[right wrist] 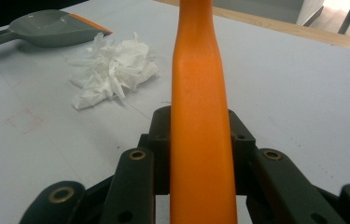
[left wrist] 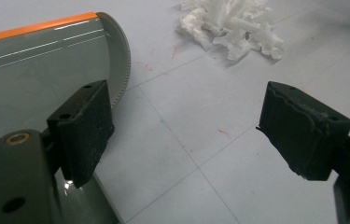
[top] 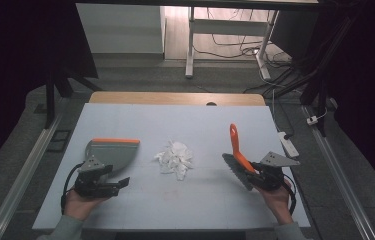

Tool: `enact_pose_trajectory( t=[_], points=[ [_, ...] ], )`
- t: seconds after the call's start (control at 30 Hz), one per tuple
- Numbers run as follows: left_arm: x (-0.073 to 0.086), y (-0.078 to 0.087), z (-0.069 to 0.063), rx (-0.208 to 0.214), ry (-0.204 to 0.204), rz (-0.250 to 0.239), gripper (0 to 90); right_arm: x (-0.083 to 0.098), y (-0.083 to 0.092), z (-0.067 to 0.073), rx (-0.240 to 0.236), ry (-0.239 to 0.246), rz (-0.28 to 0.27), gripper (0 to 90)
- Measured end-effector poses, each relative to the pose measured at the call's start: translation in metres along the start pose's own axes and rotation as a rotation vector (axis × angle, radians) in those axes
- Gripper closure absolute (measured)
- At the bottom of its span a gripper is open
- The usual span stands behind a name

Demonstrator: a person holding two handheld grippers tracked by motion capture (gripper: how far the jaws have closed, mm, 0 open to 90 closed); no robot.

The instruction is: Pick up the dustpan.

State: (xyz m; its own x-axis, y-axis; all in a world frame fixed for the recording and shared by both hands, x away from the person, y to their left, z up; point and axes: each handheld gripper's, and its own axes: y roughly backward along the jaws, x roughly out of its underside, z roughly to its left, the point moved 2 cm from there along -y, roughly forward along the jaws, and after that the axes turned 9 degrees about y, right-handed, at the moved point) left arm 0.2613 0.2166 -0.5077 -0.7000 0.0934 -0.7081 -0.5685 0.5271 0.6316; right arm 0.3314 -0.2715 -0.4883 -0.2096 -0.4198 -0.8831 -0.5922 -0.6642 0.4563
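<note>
The right gripper [top: 257, 176] was clamped on the orange handle of the brush [top: 236, 147], near the right edge of the table [top: 140, 112]; in the right gripper view the jaws pinched the handle [right wrist: 199, 116] from both sides. The bristles [top: 236, 172] sat low, toward the front edge, with the handle tip pointing up and away. The left gripper [top: 120, 184] stood with its jaws wide apart and nothing between them, just in front of the dustpan [top: 111, 152], which lay toward the left edge with its orange lip [top: 116, 141] facing the far edge. The crumpled tissue pile [top: 175, 159] sat mid-table between brush and pan.

Risks, as judgement:
- The pan was unheld, so any sweep toward it would likely shove it away, not load it.
- The pan's lip faced away from the paper, so the pile would meet its side wall.
- The grip sat low on a smooth, tapered handle, so the brush could twist or slide under sweeping pressure.
- Light tissue could scatter, or skid past the pan and off the left edge.
</note>
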Motion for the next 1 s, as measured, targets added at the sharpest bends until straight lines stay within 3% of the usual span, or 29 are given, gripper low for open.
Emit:
enact_pose_trajectory(
  t=[0.17, 0.4, 0.63, 0.8, 1.0],
  points=[
    [-0.003, 0.001, -0.004, -0.017, 0.001, 0.006, 18.3, 0.0, 0.0, 0.0, 0.003, -0.008, -0.001, 69.9],
    [-0.013, 0.007, -0.009, -0.052, 0.031, -0.003, 18.1, 0.002, 0.0, -0.001, -0.002, -0.018, -0.006, 69.9],
    [-0.028, 0.015, -0.015, -0.106, 0.041, 0.003, 17.1, 0.002, 0.001, -0.002, -0.002, -0.02, -0.012, 69.9],
    [-0.031, 0.024, -0.012, -0.147, 0.043, 0.008, 16.6, 0.001, 0.003, -0.002, 0.002, -0.02, -0.013, 69.8],
    [-0.028, 0.035, 0.0, -0.211, 0.116, 0.024, 12.7, 0.0, 0.001, -0.001, 0.004, -0.013, -0.009, 69.8]
  ],
)
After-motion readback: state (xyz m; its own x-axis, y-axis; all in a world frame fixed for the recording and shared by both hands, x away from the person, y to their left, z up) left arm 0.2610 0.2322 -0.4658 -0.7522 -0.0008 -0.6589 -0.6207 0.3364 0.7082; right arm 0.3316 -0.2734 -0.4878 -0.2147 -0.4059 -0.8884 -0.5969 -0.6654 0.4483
